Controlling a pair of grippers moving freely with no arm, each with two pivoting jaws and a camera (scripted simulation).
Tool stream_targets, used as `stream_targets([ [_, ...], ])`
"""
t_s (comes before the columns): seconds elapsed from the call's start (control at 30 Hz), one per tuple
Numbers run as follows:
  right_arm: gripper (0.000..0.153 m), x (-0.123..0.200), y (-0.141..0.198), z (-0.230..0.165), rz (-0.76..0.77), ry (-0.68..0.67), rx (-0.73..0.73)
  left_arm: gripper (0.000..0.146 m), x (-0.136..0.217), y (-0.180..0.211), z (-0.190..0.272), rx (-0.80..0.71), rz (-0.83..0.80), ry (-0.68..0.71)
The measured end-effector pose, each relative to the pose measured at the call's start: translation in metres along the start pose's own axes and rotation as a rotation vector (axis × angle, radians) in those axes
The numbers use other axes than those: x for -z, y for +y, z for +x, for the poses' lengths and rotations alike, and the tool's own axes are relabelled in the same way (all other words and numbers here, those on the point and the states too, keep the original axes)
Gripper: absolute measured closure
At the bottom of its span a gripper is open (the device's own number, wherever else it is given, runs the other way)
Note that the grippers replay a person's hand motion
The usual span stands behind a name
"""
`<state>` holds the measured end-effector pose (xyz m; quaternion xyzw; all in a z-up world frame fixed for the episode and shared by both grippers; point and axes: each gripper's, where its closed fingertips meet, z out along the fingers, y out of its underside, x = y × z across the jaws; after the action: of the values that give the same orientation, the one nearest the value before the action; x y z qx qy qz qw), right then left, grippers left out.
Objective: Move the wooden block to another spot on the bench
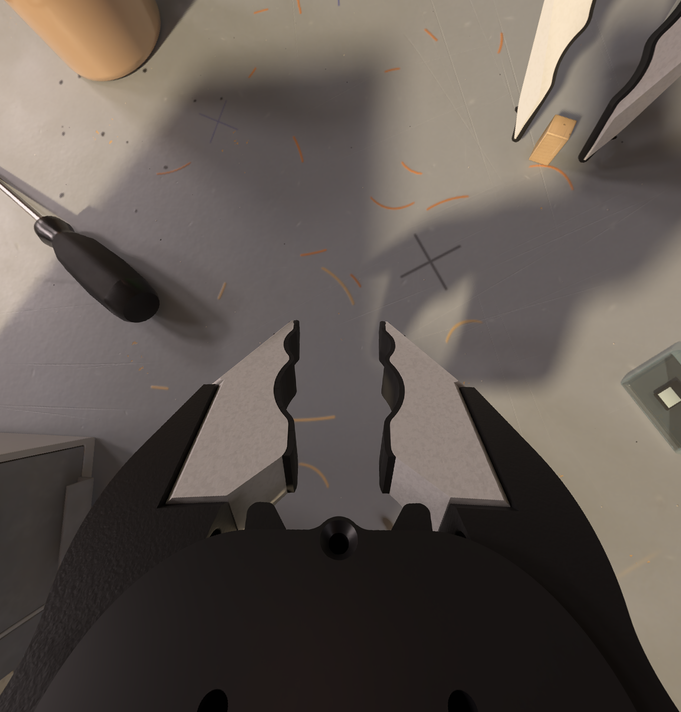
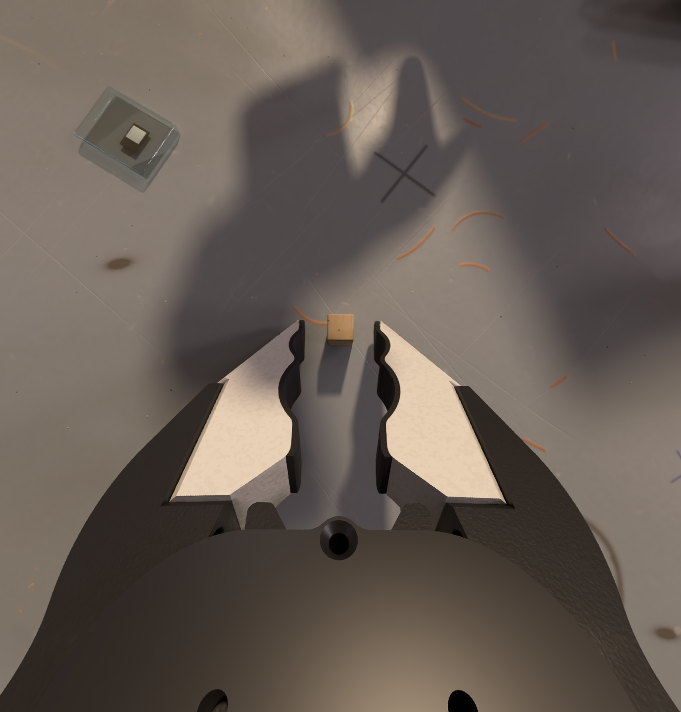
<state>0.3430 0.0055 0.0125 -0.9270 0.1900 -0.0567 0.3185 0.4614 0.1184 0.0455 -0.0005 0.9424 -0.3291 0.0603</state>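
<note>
The small wooden block (image 2: pixel 339 329) stands on the grey bench just past and between the tips of my right gripper (image 2: pixel 339 327), which is open; the fingers do not touch it. In the left wrist view the same block (image 1: pixel 552 140) stands at the upper right between the right gripper's two fingers (image 1: pixel 531 73). My left gripper (image 1: pixel 339 327) is open and empty, above bare bench scattered with orange shavings.
A black-handled screwdriver (image 1: pixel 96 266) lies at left. A tan cylinder (image 1: pixel 96 34) stands at the top left. A clear case with a small square part (image 1: pixel 666 397) (image 2: pixel 129 138) lies near. A dark cross mark (image 1: pixel 430 262) (image 2: pixel 405 174) is on the bench. A grey box (image 1: pixel 34 520) sits at the lower left.
</note>
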Motion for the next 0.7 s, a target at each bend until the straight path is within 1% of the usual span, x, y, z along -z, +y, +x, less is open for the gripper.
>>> stream_targets([
  [0.07, 0.112, 0.002, -0.001, 0.0, 0.013, -0.004, -0.013, 0.105, 0.0, -0.001, 0.0, -0.001, 0.002, 0.002],
  [0.13, 0.112, 0.005, -0.001, -0.001, 0.031, -0.018, -0.029, 0.104, 0.0, -0.001, 0.0, -0.002, 0.005, 0.0],
  [0.2, 0.117, 0.01, -0.002, 0.0, 0.051, -0.01, -0.031, 0.104, 0.001, -0.002, 0.0, -0.001, 0.007, -0.003],
  [0.27, 0.128, 0.016, -0.003, 0.003, 0.083, 0.0, -0.042, 0.104, 0.002, -0.003, 0.0, -0.003, 0.012, -0.007],
  [0.33, 0.133, 0.022, -0.005, 0.006, 0.116, 0.002, -0.061, 0.104, 0.003, -0.003, -0.001, -0.003, 0.014, -0.011],
  [0.47, 0.133, 0.032, -0.004, 0.022, 0.136, 0.052, -0.092, 0.104, 0.004, -0.003, -0.003, 0.001, 0.012, -0.026],
  [0.6, 0.124, 0.035, 0.003, 0.044, 0.099, 0.111, -0.117, 0.104, 0.006, -0.004, -0.006, 0.004, 0.016, -0.044],
  [0.7, 0.128, 0.037, 0.01, 0.06, 0.065, 0.166, -0.115, 0.104, 0.007, -0.003, -0.008, 0.006, 0.014, -0.056],
])
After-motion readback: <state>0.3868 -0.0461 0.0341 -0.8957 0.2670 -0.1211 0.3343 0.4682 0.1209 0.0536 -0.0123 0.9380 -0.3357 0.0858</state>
